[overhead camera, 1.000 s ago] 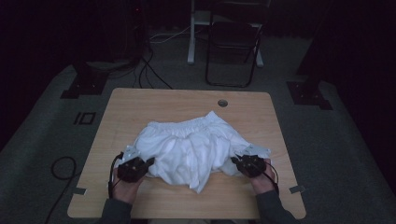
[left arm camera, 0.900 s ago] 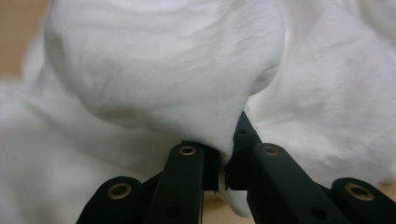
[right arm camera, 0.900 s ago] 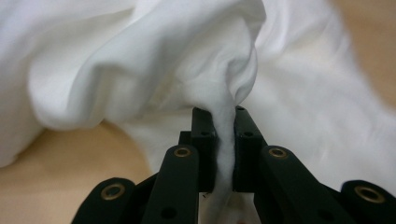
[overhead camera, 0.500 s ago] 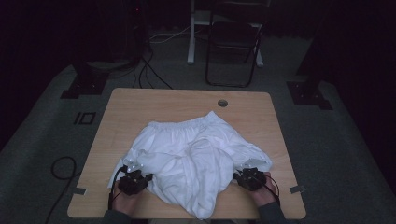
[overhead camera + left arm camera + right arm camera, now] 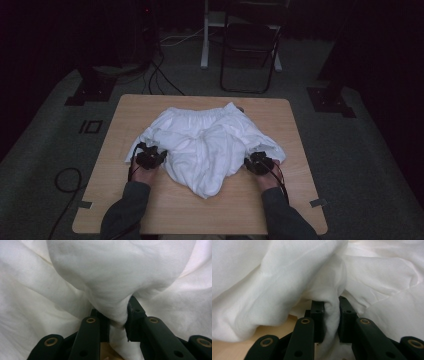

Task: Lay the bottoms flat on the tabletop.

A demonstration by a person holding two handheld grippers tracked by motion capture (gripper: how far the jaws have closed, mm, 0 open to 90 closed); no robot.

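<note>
A: From the high view, where does the crumpled white cotton garment (image 5: 207,145) lie?

B: Mid-table on the light wooden table (image 5: 150,210), its gathered band toward the far edge and a loose lobe sagging toward the person. Its long axis runs side to side. The left gripper (image 5: 149,156) sits at its left near edge, the right gripper (image 5: 259,162) at its right near edge, so the cloth stretches between them and ahead of both, about equally close to each.

A: And the left gripper view?

B: A thick twist of the white cloth (image 5: 112,307) is pinched between the black jaws; they have just been opening, yet the pads press on it.

A: The right gripper view?

B: Same picture: a bunched fold (image 5: 332,312) clamped between the jaws, which have eased apart slightly, with bare tabletop (image 5: 227,350) below.

A: What differs from half a second ago?

B: Both hands now sit farther up the table and the cloth's hanging lobe has drawn back from the near edge.
</note>
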